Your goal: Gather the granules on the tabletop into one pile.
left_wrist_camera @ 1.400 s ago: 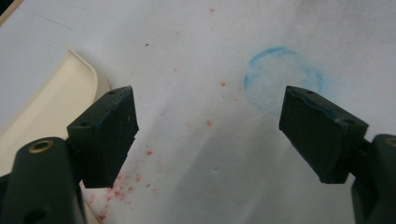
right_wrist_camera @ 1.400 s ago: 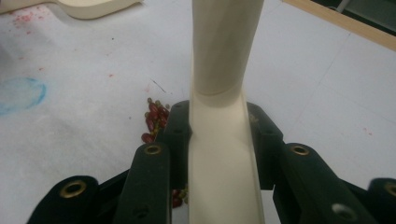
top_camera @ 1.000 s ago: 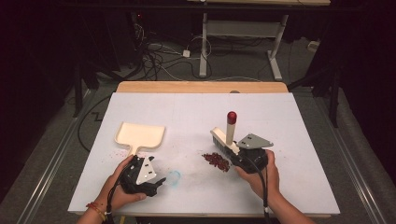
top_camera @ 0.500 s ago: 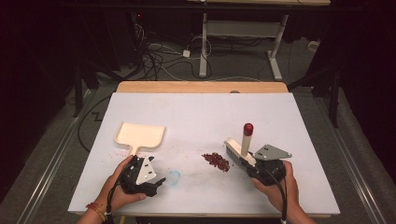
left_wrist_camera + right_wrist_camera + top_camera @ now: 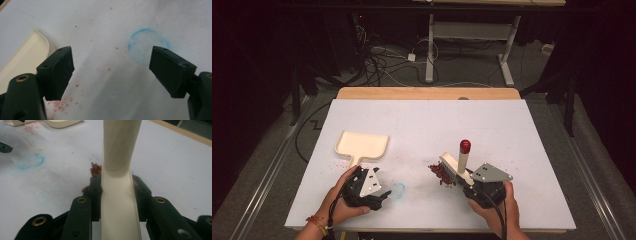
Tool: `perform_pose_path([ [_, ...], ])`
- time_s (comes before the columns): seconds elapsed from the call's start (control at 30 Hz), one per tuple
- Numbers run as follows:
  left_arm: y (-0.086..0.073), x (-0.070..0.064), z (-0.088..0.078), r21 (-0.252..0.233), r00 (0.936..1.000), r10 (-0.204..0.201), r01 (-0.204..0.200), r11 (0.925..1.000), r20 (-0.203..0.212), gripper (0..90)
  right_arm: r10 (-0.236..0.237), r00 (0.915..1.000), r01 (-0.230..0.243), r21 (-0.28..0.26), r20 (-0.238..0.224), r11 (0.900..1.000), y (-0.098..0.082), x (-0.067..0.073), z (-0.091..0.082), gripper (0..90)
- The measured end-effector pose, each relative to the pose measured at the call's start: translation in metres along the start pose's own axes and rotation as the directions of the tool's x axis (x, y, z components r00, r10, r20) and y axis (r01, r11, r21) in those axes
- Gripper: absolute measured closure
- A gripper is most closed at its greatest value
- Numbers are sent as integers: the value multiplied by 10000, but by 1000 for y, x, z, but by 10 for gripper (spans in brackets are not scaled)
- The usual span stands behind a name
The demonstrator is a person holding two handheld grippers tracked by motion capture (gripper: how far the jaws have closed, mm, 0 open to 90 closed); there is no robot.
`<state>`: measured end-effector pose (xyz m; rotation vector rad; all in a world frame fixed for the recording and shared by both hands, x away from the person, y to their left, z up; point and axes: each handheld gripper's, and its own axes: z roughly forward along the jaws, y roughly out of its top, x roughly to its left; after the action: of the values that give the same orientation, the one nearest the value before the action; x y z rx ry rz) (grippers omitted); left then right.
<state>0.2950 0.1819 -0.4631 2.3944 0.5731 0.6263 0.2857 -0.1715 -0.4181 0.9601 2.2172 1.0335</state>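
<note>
1. Both grippers are seen at the near edge of the white table [image 5: 512, 125]: the left gripper [image 5: 384, 196] is held beside the handle of the cream dustpan [image 5: 362, 145], the right gripper [image 5: 466, 181] at the right.
2. Wide-open jaws are shown on the left gripper, with nothing between them; a blue ring [image 5: 147, 46] drawn on the table is seen beyond them.
3. The cream brush [image 5: 451, 167] is clamped between the right gripper's pads, its handle rising to a red cap [image 5: 465, 146].
4. The brush head is set down just beside a small pile of red bits [image 5: 439, 172], well apart from the dustpan.
5. Red specks are scattered near the dustpan.
</note>
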Motion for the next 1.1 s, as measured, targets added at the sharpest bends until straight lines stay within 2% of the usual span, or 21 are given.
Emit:
perform_pose_path([
  [0.07,-1,0,0,-16,10000,-43,43,10000,-12,190,-98,9999,99,-28,86,9999,1,-3,-1,675],
  [0.27,-1,0,-2,-15,9999,-95,95,10000,-54,190,67,10000,-65,-270,67,9996,-1,-20,-9,674],
  [0.37,-1,0,-2,-4,10000,-80,80,10000,-56,191,-60,9990,38,-501,-438,9987,-1,-28,-16,674],
  [0.43,-1,0,-2,7,9999,-92,92,10000,-65,191,-290,9927,193,-834,-1170,9963,-3,-33,-22,675],
  [0.5,-1,1,-1,-12,9999,-148,148,9999,-58,190,-602,9792,416,-989,-1939,9942,-5,-35,-24,675],
  [0.57,-1,2,-1,16,9998,-157,158,9999,-89,191,-755,9660,509,-1046,-2474,9932,-7,-33,-23,675],
  [0.67,-1,3,-2,-33,9997,-200,199,9998,-117,191,-887,9345,559,-1039,-3448,9930,-7,-24,-16,675],
  [0.77,-1,4,-2,-33,9997,-209,208,9998,-119,191,-1524,8982,1134,-1176,-4123,9866,-7,-12,-6,675],
  [0.87,-1,3,-1,-6,9998,-185,185,9998,-85,191,-1924,8747,1548,-1198,-4448,9807,-8,-3,5,675],
  [0.97,-2,3,-1,4,9998,-178,178,9998,-64,191,-2162,8578,1712,-1374,-4662,9756,-7,-6,16,675],
  [1.03,-2,3,-1,-8,9998,-188,188,9998,-44,191,-2455,8558,1983,-1497,-4554,9687,-5,-12,22,675],
  [1.1,-1,3,0,11,9998,-194,194,9998,-4,191,-2532,8521,2016,-1592,-4581,9664,-3,-19,28,674],
])
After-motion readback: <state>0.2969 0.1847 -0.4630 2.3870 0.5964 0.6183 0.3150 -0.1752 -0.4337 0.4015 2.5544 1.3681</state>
